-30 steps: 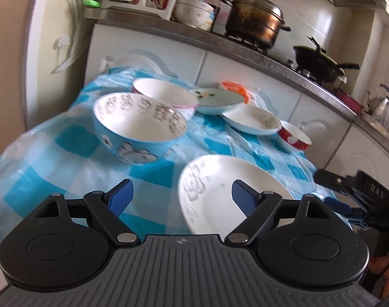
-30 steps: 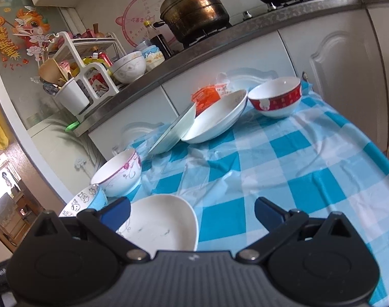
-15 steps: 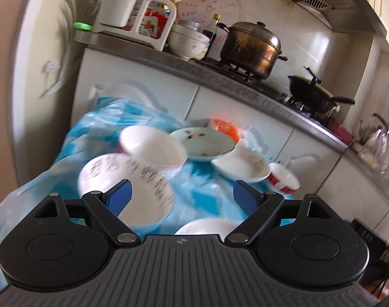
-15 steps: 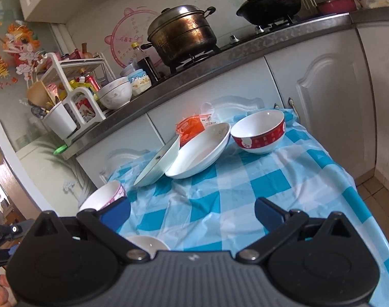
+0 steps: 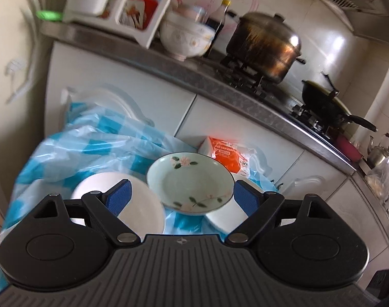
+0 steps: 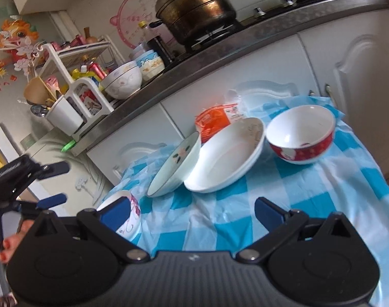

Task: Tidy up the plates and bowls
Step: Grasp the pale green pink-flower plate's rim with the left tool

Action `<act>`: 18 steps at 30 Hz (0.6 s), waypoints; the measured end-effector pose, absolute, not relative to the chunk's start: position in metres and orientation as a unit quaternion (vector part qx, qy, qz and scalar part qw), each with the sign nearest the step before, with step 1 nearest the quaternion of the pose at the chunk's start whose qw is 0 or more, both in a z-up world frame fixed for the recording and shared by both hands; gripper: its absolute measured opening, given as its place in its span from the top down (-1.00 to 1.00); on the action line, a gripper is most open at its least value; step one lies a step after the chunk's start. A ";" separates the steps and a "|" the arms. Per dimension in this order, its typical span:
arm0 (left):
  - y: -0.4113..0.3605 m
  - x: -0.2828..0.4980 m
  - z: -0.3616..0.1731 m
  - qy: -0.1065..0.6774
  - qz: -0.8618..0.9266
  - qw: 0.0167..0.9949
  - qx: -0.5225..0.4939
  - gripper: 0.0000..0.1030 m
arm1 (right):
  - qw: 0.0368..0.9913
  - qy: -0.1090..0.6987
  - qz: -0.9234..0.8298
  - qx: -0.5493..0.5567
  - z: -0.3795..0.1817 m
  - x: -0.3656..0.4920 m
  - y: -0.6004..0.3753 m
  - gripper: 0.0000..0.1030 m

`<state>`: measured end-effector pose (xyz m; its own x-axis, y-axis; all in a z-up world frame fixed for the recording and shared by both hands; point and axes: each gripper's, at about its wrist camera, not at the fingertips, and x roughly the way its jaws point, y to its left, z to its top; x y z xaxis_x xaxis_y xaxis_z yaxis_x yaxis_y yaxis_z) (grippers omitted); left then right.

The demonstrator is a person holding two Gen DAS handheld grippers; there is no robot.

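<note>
My left gripper (image 5: 182, 196) is open and empty, above the table, with a pale green flowered plate (image 5: 189, 182) just beyond its fingertips. A white bowl (image 5: 140, 209) lies behind its left finger and a white plate (image 5: 226, 217) behind its right finger. My right gripper (image 6: 192, 211) is open and empty over the blue checked cloth (image 6: 271, 192). In the right wrist view the green plate (image 6: 176, 166) leans on a white deep plate (image 6: 227, 158); a red bowl (image 6: 302, 135) sits right, a pink-flowered bowl (image 6: 130, 220) at left. The left gripper (image 6: 52, 183) shows at the far left.
An orange packet (image 5: 227, 153) lies behind the plates against white cabinets (image 6: 335, 58). The counter holds a metal pot (image 6: 197, 7), a black wok (image 5: 325, 105), a white bowl (image 6: 122, 81) and a utensil rack (image 6: 74, 94). The table's right edge drops off past the red bowl.
Both grippers moved forward toward the back of the table. The blue cartoon bowl and the near white plate dropped out of view; the green plate now fills the left view's centre.
</note>
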<state>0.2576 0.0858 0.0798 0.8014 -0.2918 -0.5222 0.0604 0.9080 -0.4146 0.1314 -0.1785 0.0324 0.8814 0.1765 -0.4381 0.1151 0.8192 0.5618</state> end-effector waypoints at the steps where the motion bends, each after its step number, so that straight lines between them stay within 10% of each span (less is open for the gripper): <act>1: 0.084 0.274 0.077 0.314 -0.095 0.924 -0.197 -1.00 | 0.921 0.246 0.022 0.303 0.032 0.140 -0.180 -0.98; 18: 0.065 0.431 0.014 0.467 -0.084 0.852 -0.221 -1.00 | 0.913 0.268 0.064 0.302 0.009 0.260 -0.194 -0.72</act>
<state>0.4306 0.0654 0.0140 0.5505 -0.3492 -0.7583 -0.0625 0.8885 -0.4545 0.2605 -0.1944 0.0088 0.8477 0.2782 -0.4516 0.0460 0.8096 0.5852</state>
